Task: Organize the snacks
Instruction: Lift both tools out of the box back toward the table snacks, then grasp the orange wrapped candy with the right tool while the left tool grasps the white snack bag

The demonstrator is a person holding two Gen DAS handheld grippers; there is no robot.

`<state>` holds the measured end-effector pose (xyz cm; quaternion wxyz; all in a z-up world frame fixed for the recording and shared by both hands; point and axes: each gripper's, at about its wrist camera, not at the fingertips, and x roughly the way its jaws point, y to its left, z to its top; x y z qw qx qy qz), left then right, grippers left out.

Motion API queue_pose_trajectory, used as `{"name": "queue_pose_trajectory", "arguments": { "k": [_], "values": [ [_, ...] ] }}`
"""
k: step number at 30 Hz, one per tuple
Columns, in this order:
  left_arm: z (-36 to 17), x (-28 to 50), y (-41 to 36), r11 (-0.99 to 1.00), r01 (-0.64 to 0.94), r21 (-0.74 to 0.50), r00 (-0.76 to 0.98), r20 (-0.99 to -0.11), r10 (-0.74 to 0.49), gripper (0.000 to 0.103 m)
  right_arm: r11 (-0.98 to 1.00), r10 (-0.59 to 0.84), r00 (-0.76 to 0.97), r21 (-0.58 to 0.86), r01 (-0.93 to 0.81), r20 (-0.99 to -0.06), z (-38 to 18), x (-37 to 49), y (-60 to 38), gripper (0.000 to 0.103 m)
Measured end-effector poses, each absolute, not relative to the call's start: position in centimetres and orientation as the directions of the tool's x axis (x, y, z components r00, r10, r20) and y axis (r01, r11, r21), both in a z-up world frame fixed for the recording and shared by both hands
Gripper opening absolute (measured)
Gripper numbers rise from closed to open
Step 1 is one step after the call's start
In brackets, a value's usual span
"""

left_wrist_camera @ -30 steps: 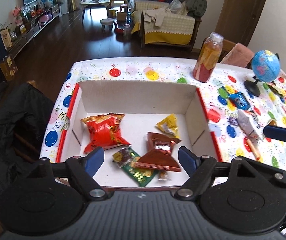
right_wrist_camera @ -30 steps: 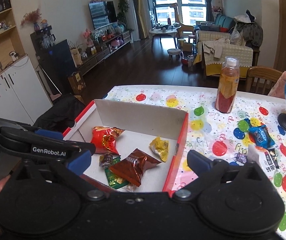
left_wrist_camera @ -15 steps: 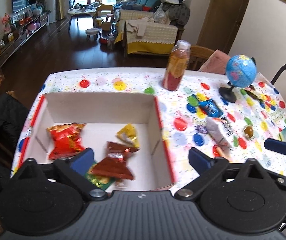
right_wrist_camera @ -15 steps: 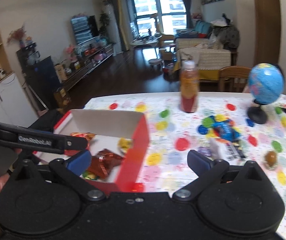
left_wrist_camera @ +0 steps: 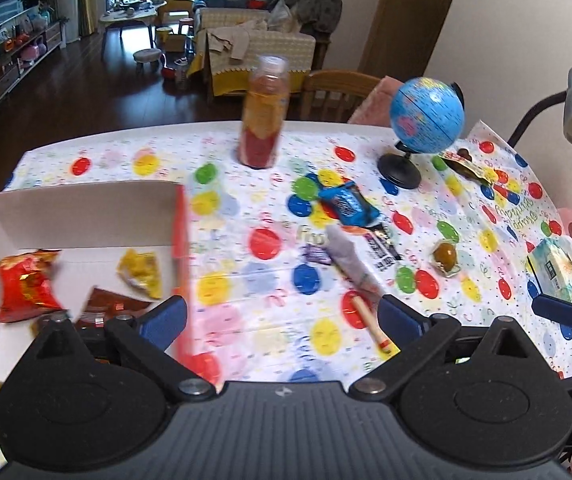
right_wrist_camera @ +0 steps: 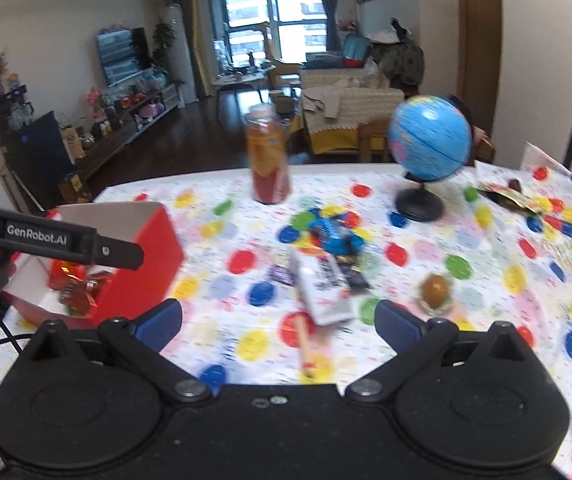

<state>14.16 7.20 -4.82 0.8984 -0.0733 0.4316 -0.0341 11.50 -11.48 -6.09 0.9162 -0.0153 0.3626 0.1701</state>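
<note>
Tablecloth (left_wrist_camera: 270,292) polka-dotted — snacks (left_wrist_camera: 348,204) scattered, sofa (left_wrist_camera: 258,46) behind.

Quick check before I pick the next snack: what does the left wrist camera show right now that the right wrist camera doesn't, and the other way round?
Left wrist only: the box floor, with the yellow packet and most of the red packet lying on it, plus the right gripper's fingertip at the frame's right edge.

Right wrist only: the box's red outer wall and the left gripper's arm and the hand holding it.

Both: the bottle, globe, blue packet, grey wrapped snack on a stick and round brown snack still on the table, and each camera's own open fingers.
</note>
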Motion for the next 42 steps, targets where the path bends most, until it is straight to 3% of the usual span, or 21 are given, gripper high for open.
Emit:
{"name": "queue_pose_trajectory", "arguments": {
  "k": [20,35,42],
  "values": [
    [-9.9,23.7,-2.4,0.993,-0.027,-0.111,0.530,-0.844,-0.080,0.102,0.978,0.174,0.652,0.052,-0.203,-0.738,-11.9,20.1,-21.5,0.092],
    [-15.4,30.4,-4.2,0.992,-0.075,-0.100,0.417,-0.907,-0.060,0.102,0.985,0.136,0.604,0.039,-0.171,-0.785,-17.0,27.5,-22.5,0.069],
    [-17.2,32.0,-4.7,0.990,-0.083,-0.112,0.368,-0.927,-0.074,0.101,0.986,0.130,0.586,0.039,-0.165,-0.800,-18.7,29.5,-22.1,0.066]
  ]
}}
